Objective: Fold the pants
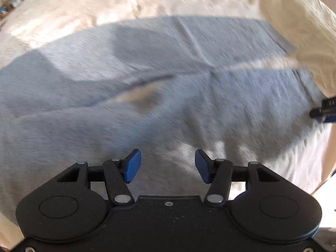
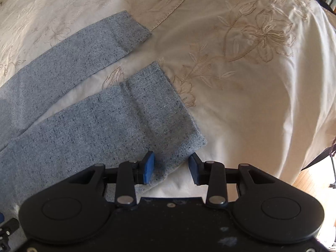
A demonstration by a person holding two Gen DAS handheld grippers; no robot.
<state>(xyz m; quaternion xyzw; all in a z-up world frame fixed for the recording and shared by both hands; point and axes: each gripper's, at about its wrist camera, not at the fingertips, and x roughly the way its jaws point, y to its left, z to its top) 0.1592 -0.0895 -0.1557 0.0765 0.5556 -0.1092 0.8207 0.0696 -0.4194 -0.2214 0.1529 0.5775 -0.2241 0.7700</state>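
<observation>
1. Your left tongs [image 1: 168,166] hang open and empty over the upper part of the grey pants [image 1: 147,96], spread flat on the bed [image 1: 84,6].
2. The legs run lengthwise toward your right.
3. Your right tongs [image 2: 171,168] are open, straddling the near leg's hem corner [image 2: 184,147]; that hand is nearer the cuffs.

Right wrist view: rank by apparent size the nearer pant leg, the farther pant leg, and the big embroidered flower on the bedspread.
1. Nearer pant leg, though closeness to the camera inflates it.
2. Farther pant leg.
3. Embroidered flower, clearly smallest.
</observation>
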